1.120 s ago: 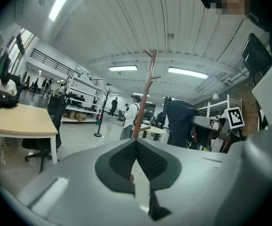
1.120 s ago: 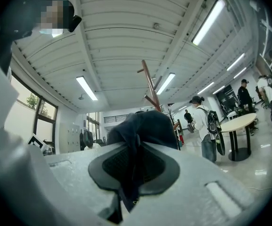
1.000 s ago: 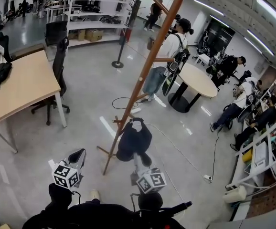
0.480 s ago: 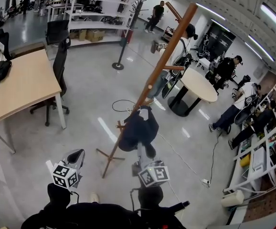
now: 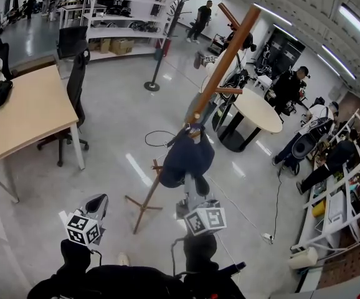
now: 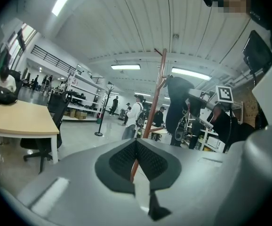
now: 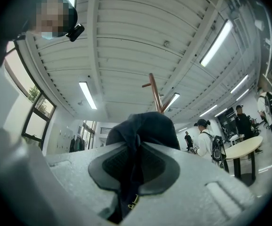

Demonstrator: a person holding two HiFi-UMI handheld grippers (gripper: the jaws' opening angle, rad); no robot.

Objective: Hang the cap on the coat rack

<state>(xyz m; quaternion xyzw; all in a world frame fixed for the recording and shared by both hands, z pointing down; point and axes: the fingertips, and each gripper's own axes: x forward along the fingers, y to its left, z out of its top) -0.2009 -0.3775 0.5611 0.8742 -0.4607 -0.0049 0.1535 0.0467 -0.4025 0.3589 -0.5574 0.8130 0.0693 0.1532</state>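
right gripper [image 5: 191, 192] tilts upward, jaws clamped on the dark cap [image 5: 186, 157], holding it up by the coat rack [image 5: 223, 61]; left gripper [image 5: 98, 203] sits low, roughly level, jaws together, empty.

Bright, even light from ceiling strip lights [image 5: 357, 18]; glare streaks on the glossy floor [image 5: 139, 165]; fisheye-bent edges

The cap [image 5: 186, 157] is dark, matt cloth, soft and creased. The coat rack [image 5: 227, 58] is smooth reddish-brown wood. The floor [image 5: 111, 123] is glossy grey with bright reflections. The right gripper [image 7: 135, 166] is matt grey plastic with black textured pads [image 7: 112, 166].
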